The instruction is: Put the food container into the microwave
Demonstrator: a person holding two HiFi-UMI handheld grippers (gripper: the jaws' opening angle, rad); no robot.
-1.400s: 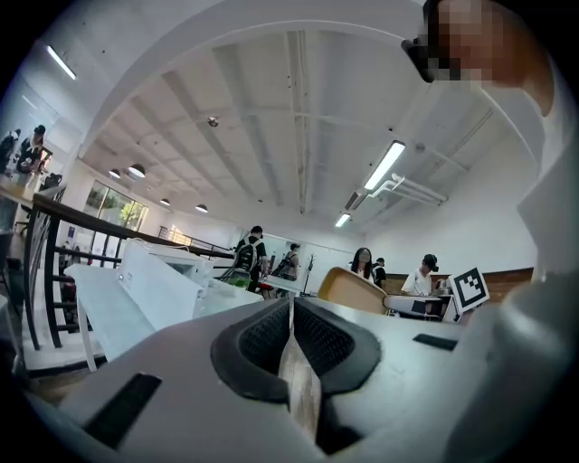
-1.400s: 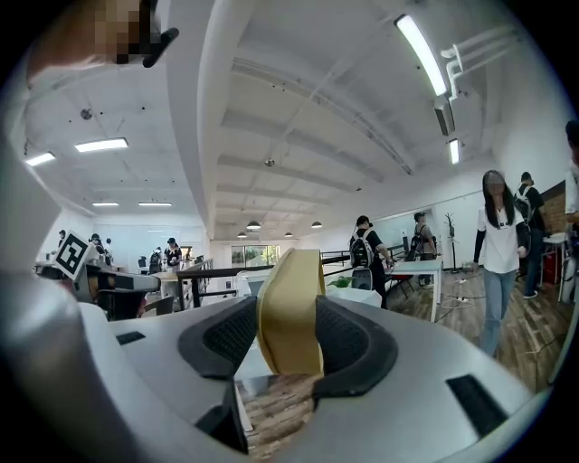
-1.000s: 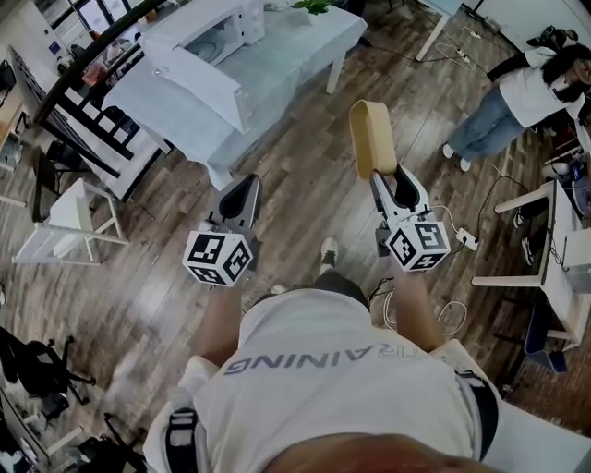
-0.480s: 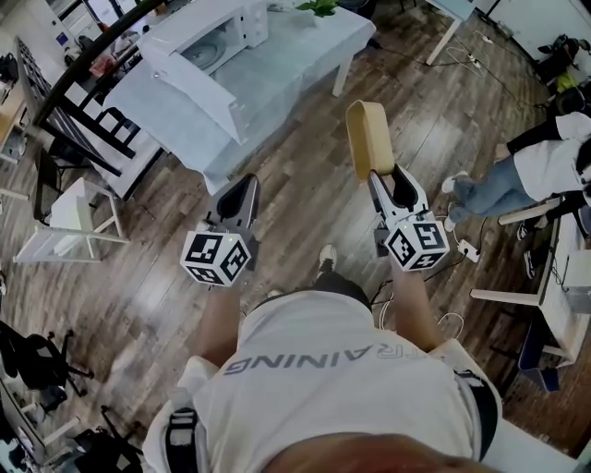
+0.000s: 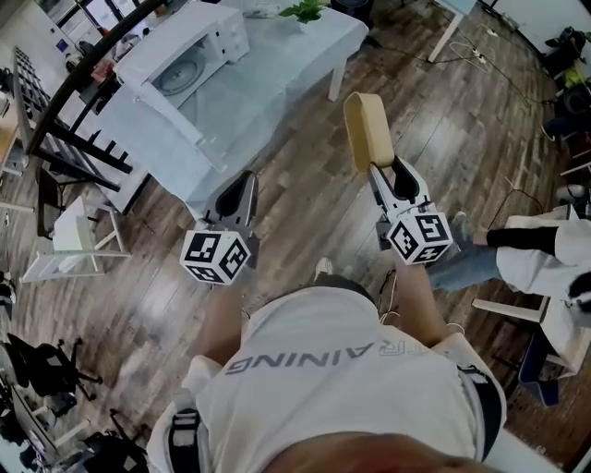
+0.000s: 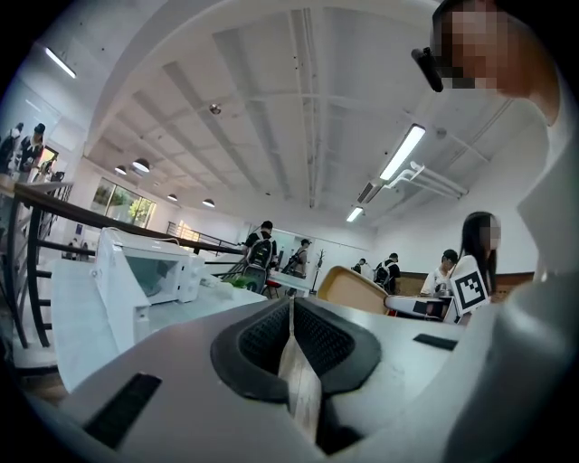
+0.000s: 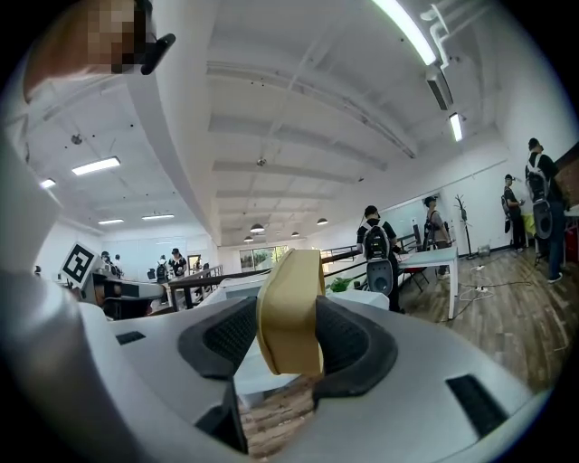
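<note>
Your right gripper [image 5: 386,168] is clamped on the tan rounded plastic food container [image 5: 367,129]. In the right gripper view its black ribbed pads [image 7: 347,340] press on both sides of the container's near end [image 7: 291,312], w/ the rest sticking out past the jaws. Your left gripper [image 5: 242,185] carries nothing: in the left gripper view [image 6: 291,316] its jaws are pressed together, meeting in a thin line.

The white microwave [image 5: 189,51] sits on the pale cloth-covered table [image 5: 286,65], w/ its door [image 5: 175,106] swung open and the round turntable visible inside. The container is not in it. It's held well apart from the microwave, to the microwave's right in the head view, out over the brown wood-plank floor [image 5: 305,222] & off the table. The left gripper is nearer the microwave, just off the table's near corner on the door side. A small green plant [image 5: 303,9] stands on the table right of the microwave. A bystander in a white top & jeans [image 5: 526,259] is far from the microwave, at the head view's right edge
</note>
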